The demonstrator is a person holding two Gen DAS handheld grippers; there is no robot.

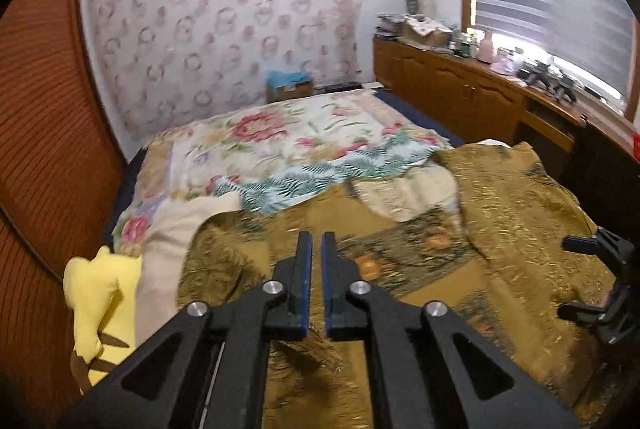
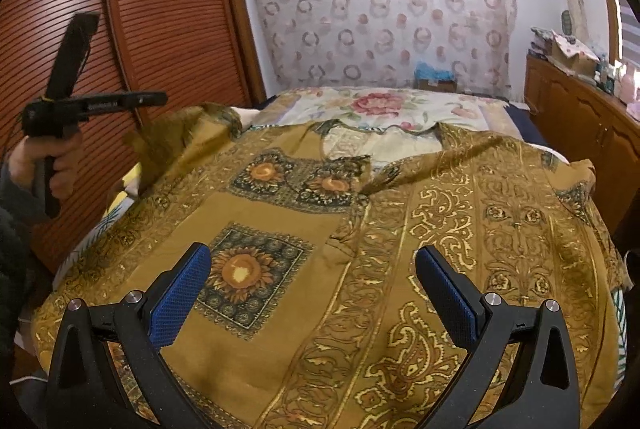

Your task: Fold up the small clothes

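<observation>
Across the bed (image 2: 400,109), filling the lower two thirds of the right wrist view, we see the mustard patterned shirt (image 2: 360,229) spread flat, its long axis running from the collar at upper centre down toward the bottom edge. Our right tongs (image 2: 312,293) hover just above the hem end, released and spread wide, with nothing between the pads. At the left of that frame our left hand (image 2: 48,165) is raised clear of the bed, and a lifted fold of the shirt's left sleeve hangs blurred just beside it; whether the left tongs (image 1: 317,261) grip that cloth we cannot tell. They look clenched, pads nearly touching, nothing visible between them. We judge the left side nearer the sleeve to fold
</observation>
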